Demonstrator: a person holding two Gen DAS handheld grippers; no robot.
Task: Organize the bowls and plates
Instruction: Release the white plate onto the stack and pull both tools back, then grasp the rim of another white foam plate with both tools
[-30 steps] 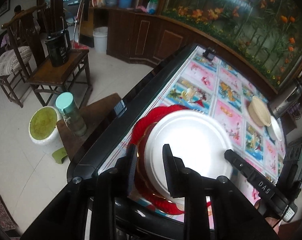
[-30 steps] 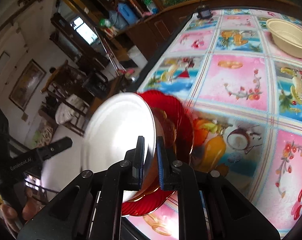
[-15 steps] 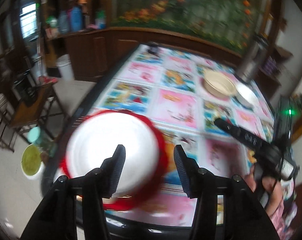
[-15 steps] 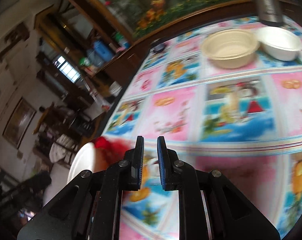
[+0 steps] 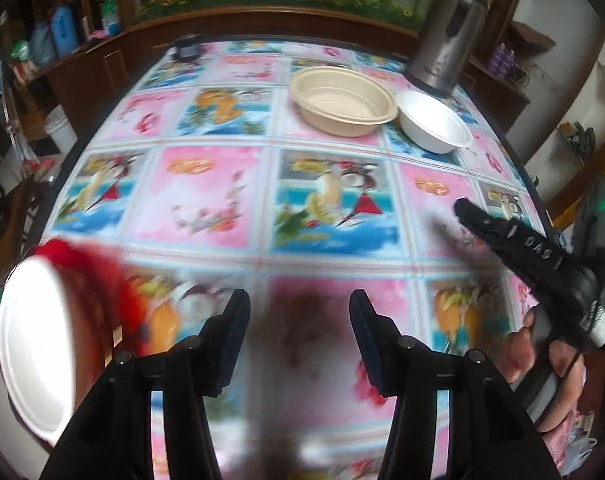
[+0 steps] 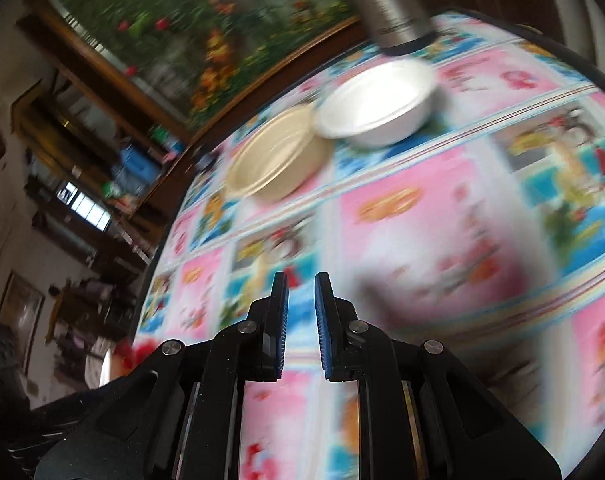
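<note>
I have let go of the plate stack [image 5: 38,344], now near left. Left gripper [image 5: 300,336] wide, empty; right gripper [image 6: 301,316] narrow, empty. Next: 2 bowls, beige bowl [image 5: 342,100] and white bowl [image 5: 434,122], far right.

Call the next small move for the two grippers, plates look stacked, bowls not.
Probably carry the right gripper on toward the white bowl and open it for the rim. Its jaws are nearly shut with nothing between them. The white bowl sits loose against the tan bowl, while the white plate already rests on the red plates. The left gripper is open and empty.
</note>
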